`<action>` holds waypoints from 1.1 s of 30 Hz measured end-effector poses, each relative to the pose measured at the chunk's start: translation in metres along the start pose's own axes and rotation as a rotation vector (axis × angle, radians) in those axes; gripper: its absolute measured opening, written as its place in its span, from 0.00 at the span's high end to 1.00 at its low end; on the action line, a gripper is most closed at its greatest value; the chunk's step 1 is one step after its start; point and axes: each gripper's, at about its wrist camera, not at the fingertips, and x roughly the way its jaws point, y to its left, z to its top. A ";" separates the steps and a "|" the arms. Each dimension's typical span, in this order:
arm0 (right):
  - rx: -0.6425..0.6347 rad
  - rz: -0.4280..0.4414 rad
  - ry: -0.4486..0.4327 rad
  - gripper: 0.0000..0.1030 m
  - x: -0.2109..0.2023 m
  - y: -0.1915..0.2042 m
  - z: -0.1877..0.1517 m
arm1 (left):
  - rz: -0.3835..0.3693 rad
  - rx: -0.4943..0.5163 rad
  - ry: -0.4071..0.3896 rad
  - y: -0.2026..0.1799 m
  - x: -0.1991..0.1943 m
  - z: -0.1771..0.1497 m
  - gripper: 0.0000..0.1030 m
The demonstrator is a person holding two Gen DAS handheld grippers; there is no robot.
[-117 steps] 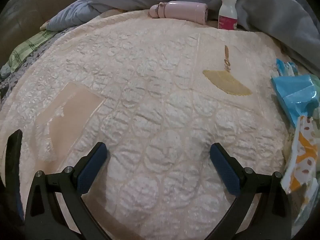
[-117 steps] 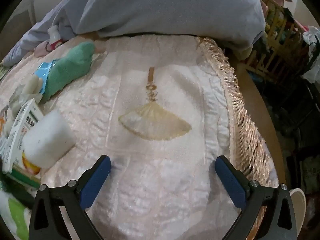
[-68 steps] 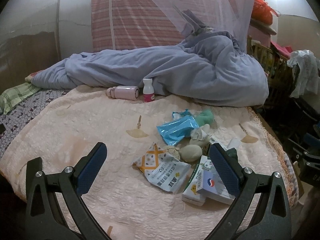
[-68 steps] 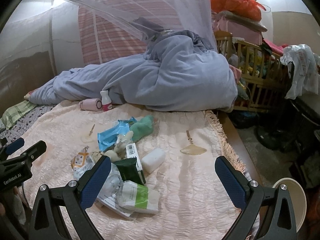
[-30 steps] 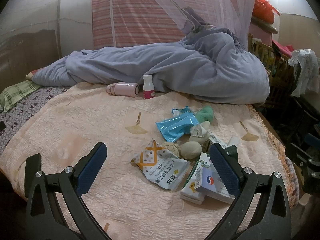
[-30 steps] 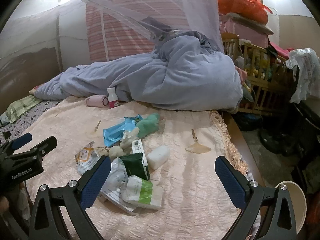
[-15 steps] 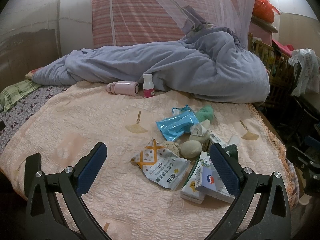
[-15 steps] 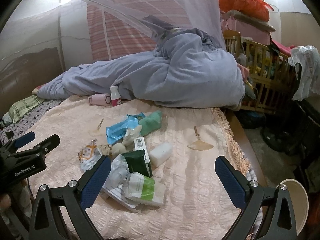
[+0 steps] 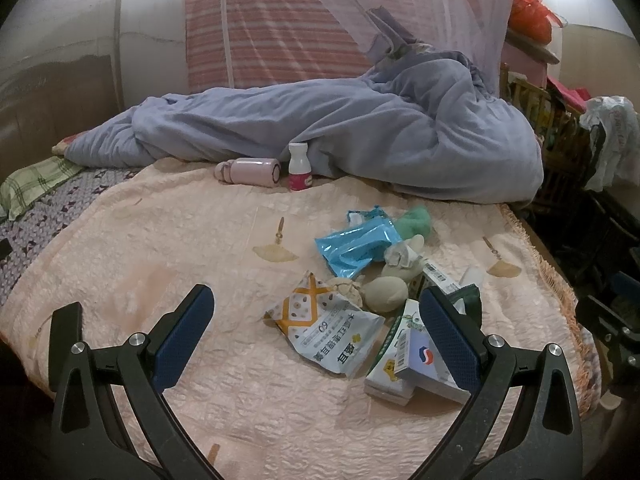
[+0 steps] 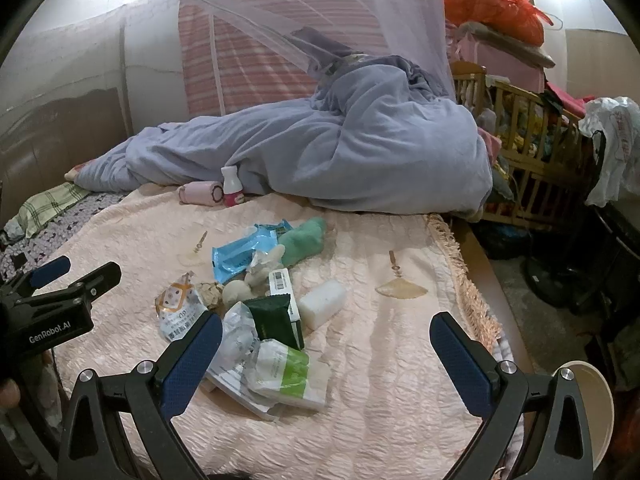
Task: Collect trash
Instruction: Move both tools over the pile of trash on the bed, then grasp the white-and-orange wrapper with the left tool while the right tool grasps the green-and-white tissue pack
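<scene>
The trash pile [image 9: 360,300] lay mid-bed on the peach bedspread [image 9: 160,240], just ahead of the released, empty left hand-held gripper [image 9: 316,340] and right hand-held gripper [image 10: 326,354]. The left one's right finger hid part of a carton [image 9: 416,364].

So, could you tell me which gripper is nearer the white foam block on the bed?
Right. The right gripper hangs just short of the white foam block; the left gripper sits across the trash pile.
</scene>
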 end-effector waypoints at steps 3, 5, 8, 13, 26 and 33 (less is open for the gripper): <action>0.000 0.000 0.001 0.00 -0.001 0.000 0.000 | -0.001 -0.001 0.004 0.000 0.000 -0.001 0.01; 0.000 0.001 0.001 0.00 -0.001 -0.001 -0.001 | 0.000 0.000 0.005 0.000 0.000 -0.001 0.01; 0.001 0.000 0.003 0.00 -0.001 -0.001 -0.001 | 0.002 0.001 0.008 0.001 0.000 -0.001 0.01; 0.012 0.009 0.009 0.00 0.001 -0.005 -0.006 | 0.007 0.005 0.019 0.005 0.002 -0.002 0.01; 0.032 0.083 0.171 0.10 0.039 -0.024 -0.043 | 0.029 0.045 0.111 0.043 0.019 -0.026 0.01; 0.023 0.206 0.248 0.15 0.068 -0.009 -0.054 | 0.030 0.054 0.165 0.050 0.035 -0.038 0.01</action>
